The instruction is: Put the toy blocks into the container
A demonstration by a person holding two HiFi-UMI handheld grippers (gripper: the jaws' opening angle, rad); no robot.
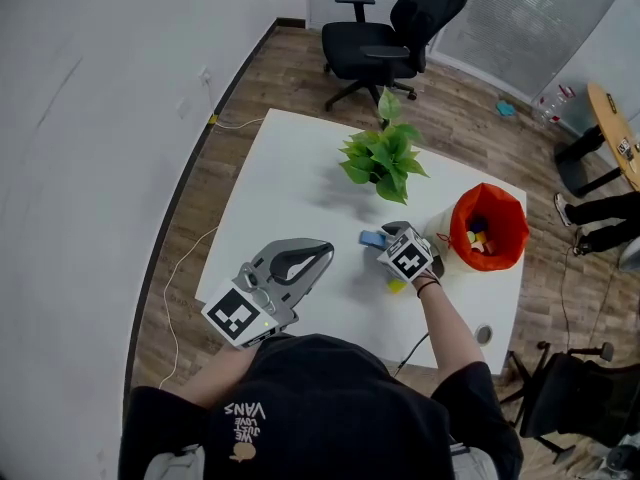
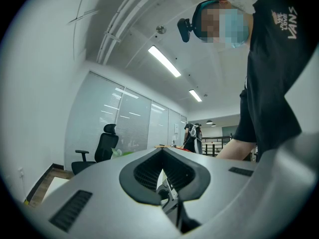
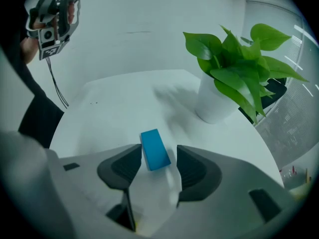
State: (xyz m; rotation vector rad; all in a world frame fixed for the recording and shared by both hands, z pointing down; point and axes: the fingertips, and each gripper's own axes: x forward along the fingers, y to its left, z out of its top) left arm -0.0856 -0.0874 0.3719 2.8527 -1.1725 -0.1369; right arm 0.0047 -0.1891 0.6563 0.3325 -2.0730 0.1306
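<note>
One blue block (image 3: pixel 155 149) lies flat on the white table (image 1: pixel 290 178), on the person's side of the potted plant (image 1: pixel 385 158) and to the left of the orange container (image 1: pixel 507 230), which already has several coloured blocks in it. The right gripper (image 3: pixel 158 159) points down at the block with its jaws apart. The block sits in the gap between the pads, close to the left pad but not pressed by either, so nothing is held yet. I judge the block to be light and rigid, probably plastic or painted wood, and sturdy enough for a firm squeeze. Its smooth faces could slide on the pads if caught by a corner. It lies a little askew to the jaws, so the best hold looks to be across its two long flat sides near the middle, with the pads squared to them first so it does not twist as they close. It is a plain bright blue slab, longer than wide, with crisp edges and no visible markings. A small yellow-green block (image 1: pixel 397 286) rests on the table just beside the right wrist. The left gripper (image 1: pixel 322 253) hangs level over the near side of the table, its jaws together with nothing between them.
</note>
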